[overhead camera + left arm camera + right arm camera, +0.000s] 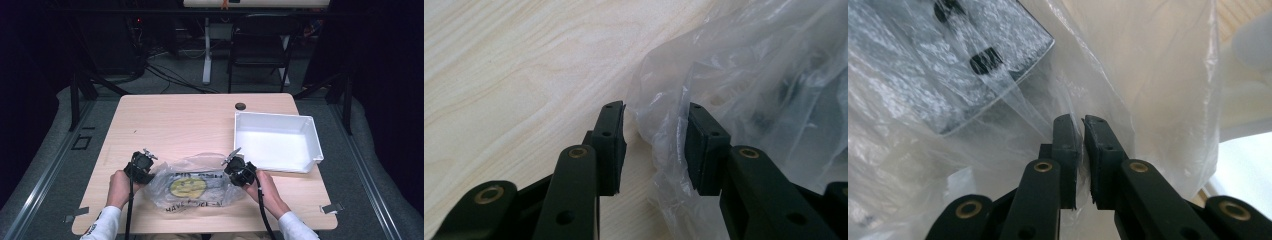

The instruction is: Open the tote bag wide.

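Pinching bag (192, 186) at 3 o'clock, right gripper (1082, 131) looks clamped on film; left gripper (655, 145) gapes around the 9 o'clock edge—close deeper before lifting.

Bag (200, 186): thin clear plastic, glossy, crinkled. Worktop (180, 120): pale wood grain, matt. Bin (314, 137): smooth white plastic.
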